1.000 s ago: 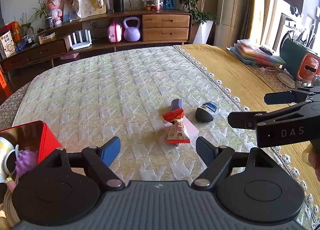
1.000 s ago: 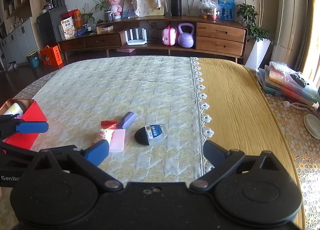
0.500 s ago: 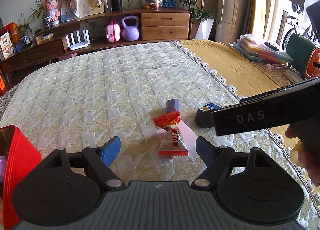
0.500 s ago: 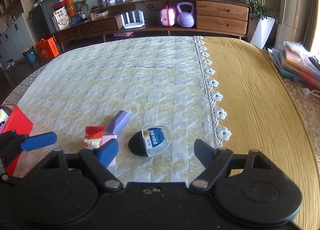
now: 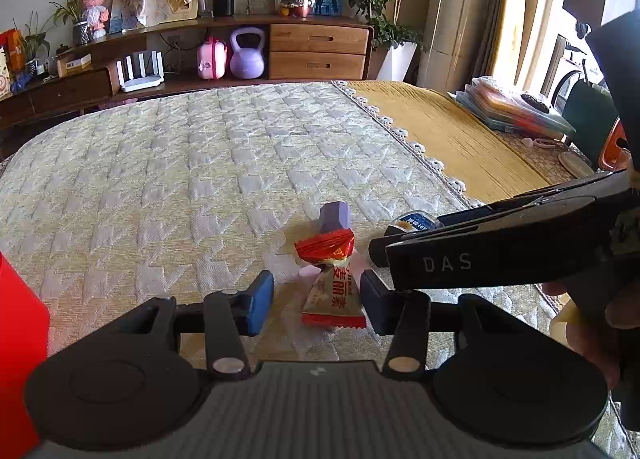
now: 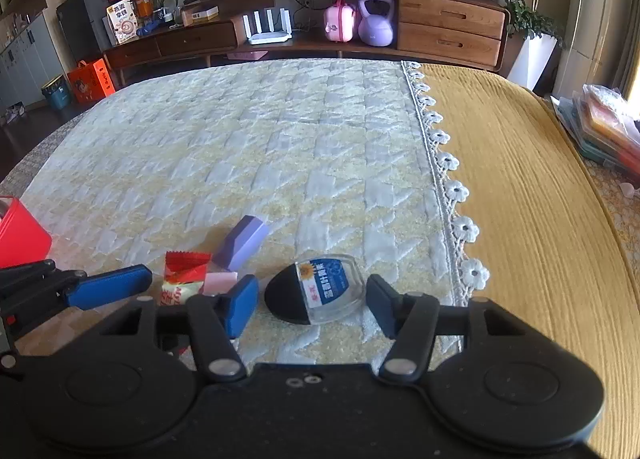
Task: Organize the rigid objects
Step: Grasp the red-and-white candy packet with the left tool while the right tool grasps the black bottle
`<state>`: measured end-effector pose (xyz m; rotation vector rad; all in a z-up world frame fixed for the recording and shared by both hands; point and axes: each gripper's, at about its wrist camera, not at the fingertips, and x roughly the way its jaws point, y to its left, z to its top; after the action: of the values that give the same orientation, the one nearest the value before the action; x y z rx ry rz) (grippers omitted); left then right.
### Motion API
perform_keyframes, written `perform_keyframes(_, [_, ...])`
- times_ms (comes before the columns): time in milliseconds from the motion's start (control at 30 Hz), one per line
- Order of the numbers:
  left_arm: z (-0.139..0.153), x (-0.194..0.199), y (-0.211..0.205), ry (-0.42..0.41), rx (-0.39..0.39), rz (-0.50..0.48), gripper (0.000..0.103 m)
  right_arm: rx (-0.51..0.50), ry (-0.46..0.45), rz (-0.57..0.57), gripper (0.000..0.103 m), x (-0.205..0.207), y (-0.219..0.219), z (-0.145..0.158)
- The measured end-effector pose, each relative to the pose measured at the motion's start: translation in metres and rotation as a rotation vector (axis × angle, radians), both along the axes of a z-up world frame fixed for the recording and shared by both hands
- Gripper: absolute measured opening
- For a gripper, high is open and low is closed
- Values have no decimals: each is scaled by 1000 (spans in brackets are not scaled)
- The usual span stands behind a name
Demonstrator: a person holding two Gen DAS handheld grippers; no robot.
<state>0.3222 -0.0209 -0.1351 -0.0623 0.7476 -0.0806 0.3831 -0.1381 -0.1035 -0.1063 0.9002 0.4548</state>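
Rigid objects lie clustered on our quilted table cover (image 6: 312, 147), with the red box (image 6: 20, 235) at its left edge. We see the black-and-clear oval case (image 6: 316, 289) between the released fingers of our right gripper (image 6: 312, 305); neither finger touches it. The candy packet (image 5: 334, 283), overlapping the purple block (image 5: 334, 215) and pink eraser (image 6: 219, 283), sits between the parted fingers of our left gripper (image 5: 316, 299).

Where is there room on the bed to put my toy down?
The quilt is bare from the purple block back to its far edge. The yellow cover is free too. It's crowded near the grippers: candy, block, oval case.
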Motion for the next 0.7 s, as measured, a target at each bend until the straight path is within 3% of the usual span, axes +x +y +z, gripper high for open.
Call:
perform_keyframes(67, [0,0,1,0,-17,-7,35,5,-1,-5,55,1,-1,0])
perform_keyframes(167, [1,0,3,-4,-28,-12,30,6,-7,-7,55,0,-3,-1])
perform_keyframes(700, [13,-9,9,-5,-52,-4,26,80,0,-65,54,-22,-35,10])
